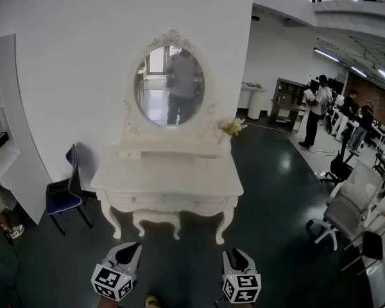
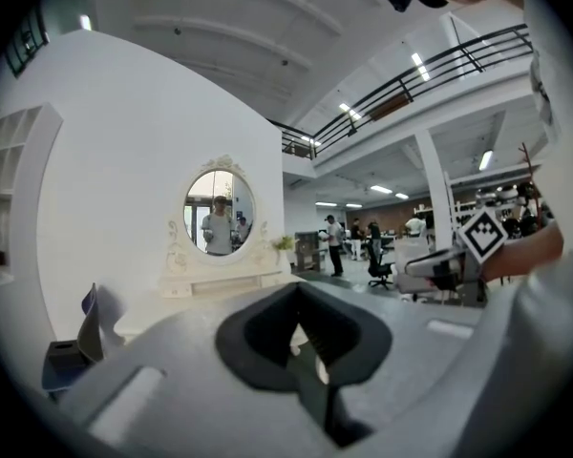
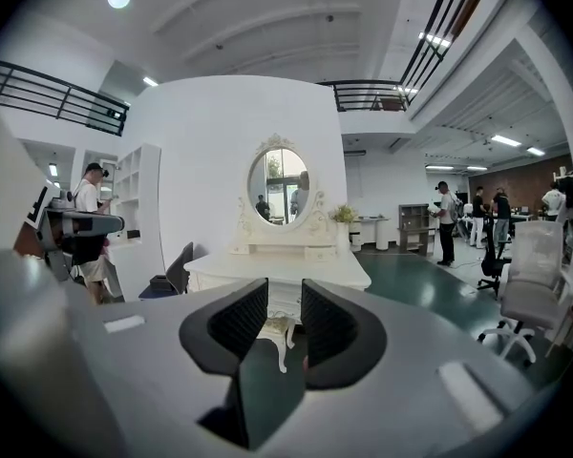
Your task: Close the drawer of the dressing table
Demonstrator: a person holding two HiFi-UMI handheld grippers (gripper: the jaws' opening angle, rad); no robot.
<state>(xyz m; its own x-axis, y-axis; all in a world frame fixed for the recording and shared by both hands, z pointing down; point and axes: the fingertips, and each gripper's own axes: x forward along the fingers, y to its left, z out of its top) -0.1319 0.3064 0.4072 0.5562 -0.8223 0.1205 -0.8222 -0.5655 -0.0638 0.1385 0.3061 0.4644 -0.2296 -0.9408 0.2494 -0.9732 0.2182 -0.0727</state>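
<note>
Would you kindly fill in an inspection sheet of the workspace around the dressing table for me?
Surface: the dressing table top is bare except for flowers at its right rear corner.
Job's things: drawer front below the top; too far away to tell whether it stands open.
Clutter: stool under the table; blue chair at its left.
Grippers: left gripper tips together, empty; right gripper jaws apart, empty; both short of the table.
Cables: thin pale line on the floor right of the table, maybe a cable.
Surroundings: oval mirror; a standing person and office chairs at the right.
</note>
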